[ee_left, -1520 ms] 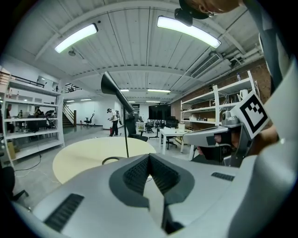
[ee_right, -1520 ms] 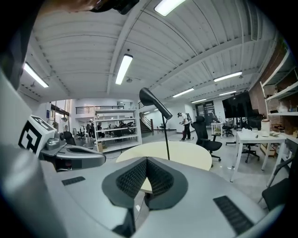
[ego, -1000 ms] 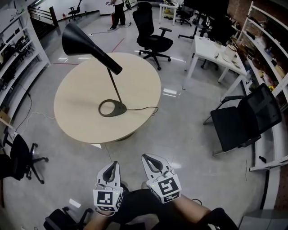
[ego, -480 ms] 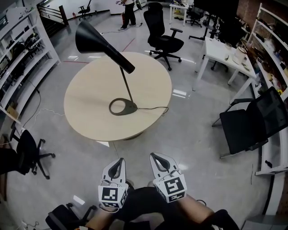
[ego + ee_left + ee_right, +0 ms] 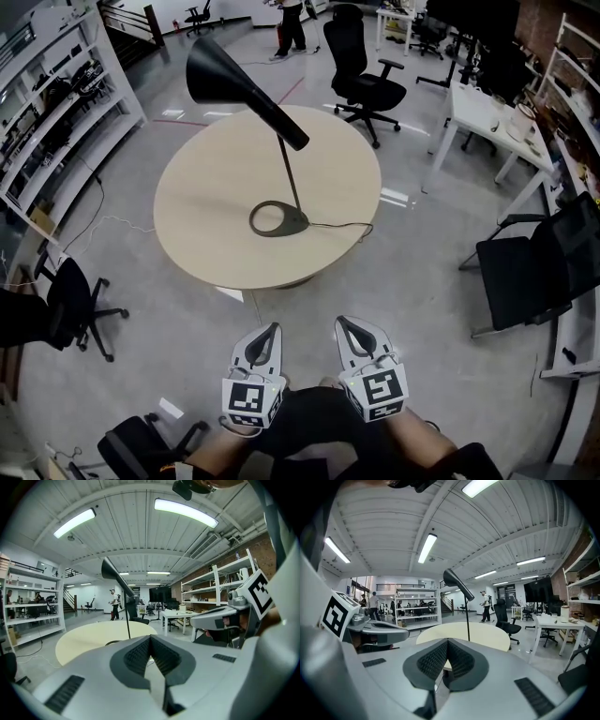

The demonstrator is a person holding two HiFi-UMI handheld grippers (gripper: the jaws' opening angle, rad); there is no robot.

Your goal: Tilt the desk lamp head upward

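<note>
A black desk lamp stands on the round beige table point(image 5: 206, 216). Its ring base point(image 5: 278, 218) lies near the table's middle, and its cone head point(image 5: 223, 70) is angled down to the left on a thin stem. My left gripper point(image 5: 272, 328) and right gripper point(image 5: 342, 322) hang side by side low in the head view, well short of the table's near edge. Both are shut with nothing between the jaws. In the left gripper view the lamp head point(image 5: 111, 571) rises beyond the shut left gripper point(image 5: 150, 638). The right gripper view shows the lamp head point(image 5: 457, 582) above the shut right gripper point(image 5: 446, 641).
Bare floor lies between me and the table. A black office chair point(image 5: 370, 89) stands beyond it, another point(image 5: 534, 267) to the right and one point(image 5: 70, 305) at the left. A white desk point(image 5: 483, 112) is at the back right, shelves point(image 5: 56, 112) along the left, a person point(image 5: 292, 23) far off.
The table and lamp have shifted right and lower in the head view as the view moved. Both grippers stay shut, side by side, and have shifted slightly right.
</note>
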